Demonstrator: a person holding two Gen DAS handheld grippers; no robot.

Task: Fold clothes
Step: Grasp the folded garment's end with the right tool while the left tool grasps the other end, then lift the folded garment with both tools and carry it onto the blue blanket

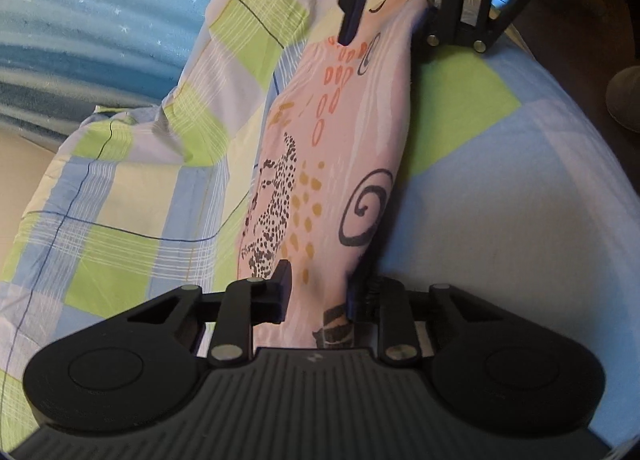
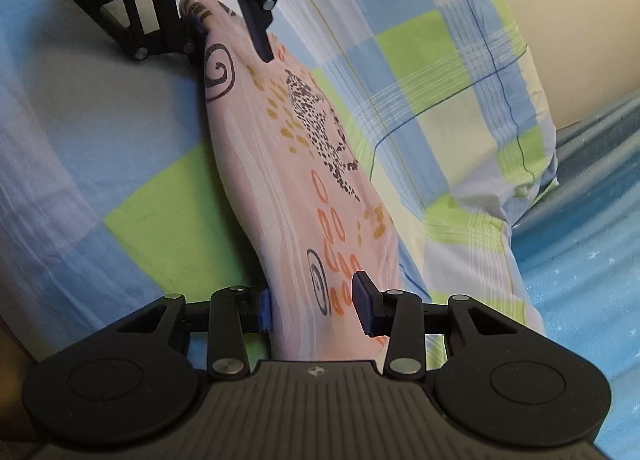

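A pink garment (image 1: 332,163) printed with dark spirals, orange ovals and black dots hangs stretched as a bunched strip between both grippers, above the bed. In the left wrist view my left gripper (image 1: 320,292) is shut on its near end, and my right gripper (image 1: 384,15) grips the far end at the top. The right wrist view shows the reverse. There my right gripper (image 2: 314,304) pinches the pink garment (image 2: 288,163) at the bottom, and my left gripper (image 2: 228,35) holds the far end. The pinched ends are hidden between the fingers.
A green, blue and cream checked sheet (image 1: 500,187) covers the bed below. A plump checked pillow or quilt (image 2: 460,91) lies beside the garment. Beyond it is blue star-printed fabric (image 2: 580,280). Dark floor with a rounded grey object (image 1: 624,95) lies past the bed edge.
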